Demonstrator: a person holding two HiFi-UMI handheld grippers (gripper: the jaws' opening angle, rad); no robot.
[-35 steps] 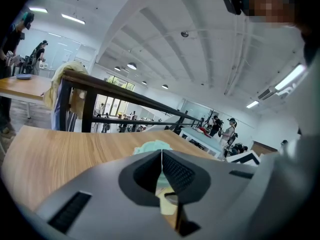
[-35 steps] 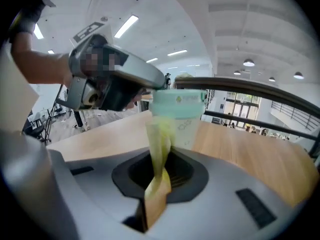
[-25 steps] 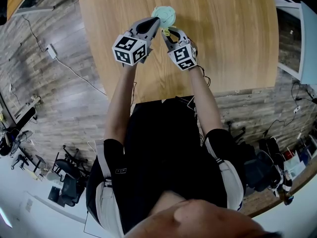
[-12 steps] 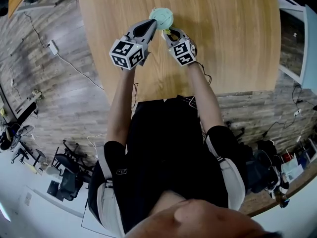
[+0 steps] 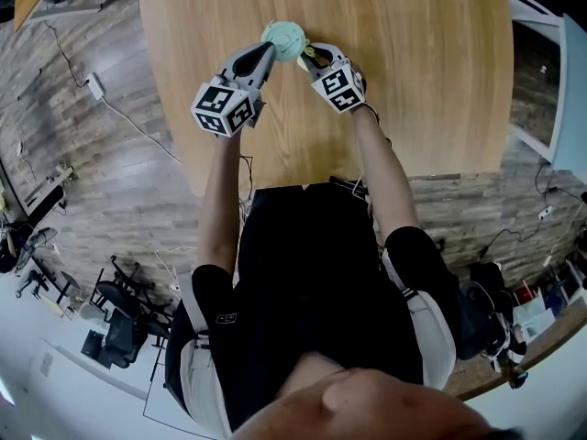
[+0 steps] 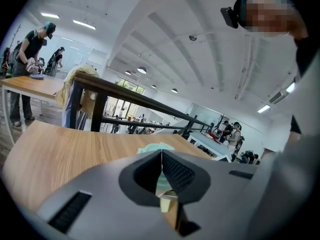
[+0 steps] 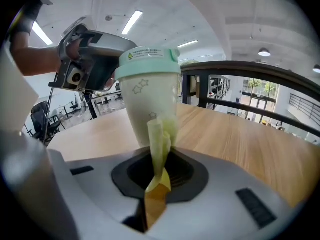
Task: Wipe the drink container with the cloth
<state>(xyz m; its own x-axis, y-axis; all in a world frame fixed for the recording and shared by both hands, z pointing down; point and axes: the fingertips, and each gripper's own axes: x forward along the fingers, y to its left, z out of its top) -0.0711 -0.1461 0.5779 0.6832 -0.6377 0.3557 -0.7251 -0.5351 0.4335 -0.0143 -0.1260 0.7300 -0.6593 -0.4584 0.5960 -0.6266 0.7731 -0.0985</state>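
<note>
While the person's two arms reach out side by side over the wooden bench [image 5: 422,71], both tools meet at the drink container [image 5: 284,38] near the bench's far left part. The left claw [image 5: 266,51] is pressed together on the mint-green lid edge of the container; its own view shows the two dark pads closed to a thin line, with a sliver of the pale green lid [image 6: 156,148] just past them. From the right gripper view the container [image 7: 150,94] stands upright, a cream cup with small star outlines that narrows downward under a green lid. Its base is hidden behind the tool's body, so I cannot tell whether it rests on the bench or hangs above it.

The right claw [image 7: 156,166] is pinching the cloth [image 7: 159,139], a yellow-green strip bunched narrow between the pads. The strip rises from the claw and its upper end lies against the lower front of the cup. From the head view the right claw [image 5: 307,58] sits just beside the container, on its right, with the left one on the other side
</note>
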